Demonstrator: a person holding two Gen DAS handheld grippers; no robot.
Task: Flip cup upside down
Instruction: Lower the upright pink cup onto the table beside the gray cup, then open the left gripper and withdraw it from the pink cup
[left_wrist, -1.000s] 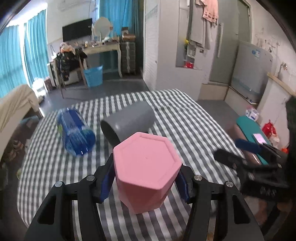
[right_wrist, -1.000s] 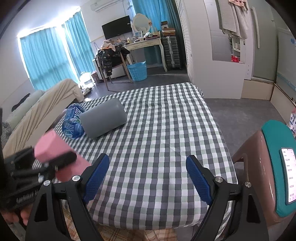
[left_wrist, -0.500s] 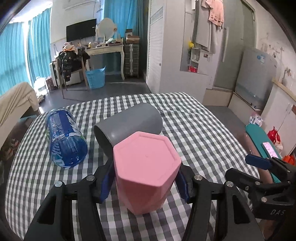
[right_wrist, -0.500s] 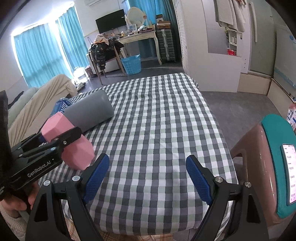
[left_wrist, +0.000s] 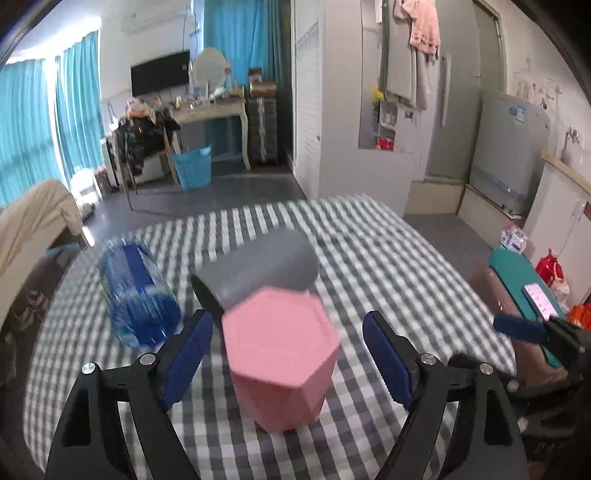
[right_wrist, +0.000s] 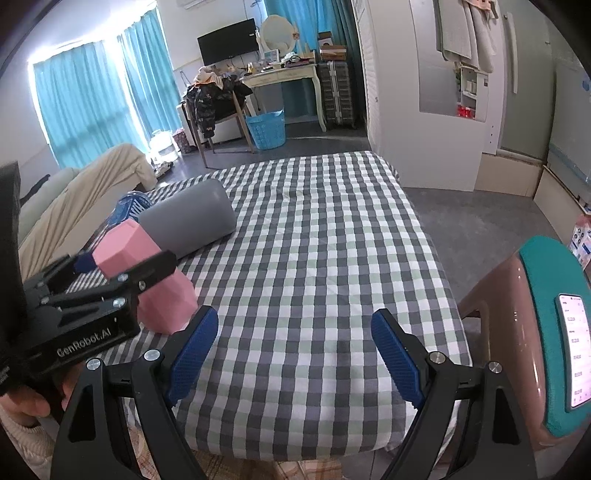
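A pink hexagonal cup (left_wrist: 281, 362) stands upside down on the checked tablecloth (left_wrist: 388, 266), its flat base up. My left gripper (left_wrist: 288, 358) is open, its blue pads on either side of the cup and clear of it. The cup also shows in the right wrist view (right_wrist: 147, 280), partly behind the left gripper's body. My right gripper (right_wrist: 293, 356) is open and empty over the table's near edge, to the right of the cup.
A grey cup (left_wrist: 258, 266) lies on its side just behind the pink cup, and a blue water bottle (left_wrist: 136, 291) lies to its left. A brown stool with a teal top (right_wrist: 546, 332) and a phone stands right of the table.
My left gripper has opened and let go of the pink cup, which now rests upside down on the table. The right gripper has stayed open and has barely moved.
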